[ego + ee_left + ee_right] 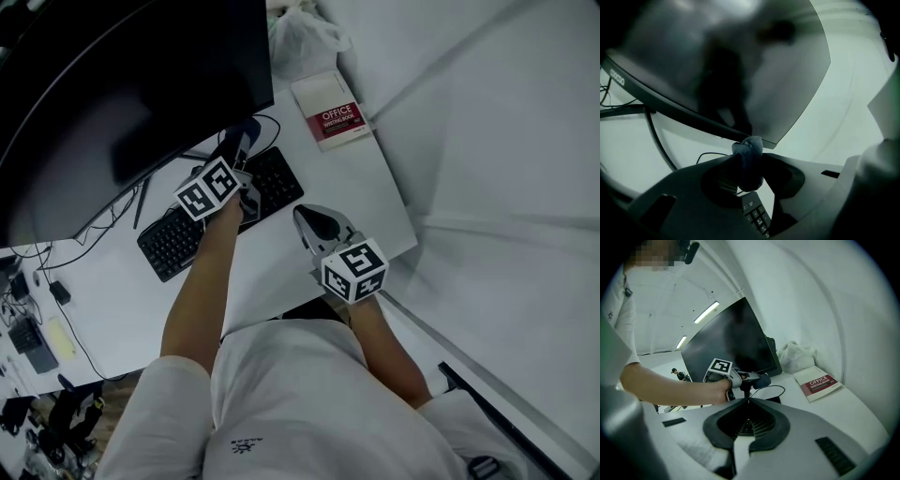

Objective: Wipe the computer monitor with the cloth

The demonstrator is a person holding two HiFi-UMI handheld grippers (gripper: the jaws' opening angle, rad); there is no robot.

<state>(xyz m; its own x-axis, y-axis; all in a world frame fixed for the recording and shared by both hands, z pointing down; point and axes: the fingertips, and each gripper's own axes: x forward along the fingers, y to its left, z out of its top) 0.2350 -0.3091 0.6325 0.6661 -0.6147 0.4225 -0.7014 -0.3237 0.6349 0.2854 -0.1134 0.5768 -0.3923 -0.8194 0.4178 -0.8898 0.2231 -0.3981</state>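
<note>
Left gripper is clamped on a small blue fuzzy cloth. The wad protrudes past the jaw tips, presumably so that soft fabric rather than hard plastic meets the screen. The cloth sits just beside the lower corner of the glossy black flat monitor, above the black keyboard; contact cannot be confirmed. Right gripper, jaws together and empty, hangs clear over the smooth white tabletop's near edge.
</note>
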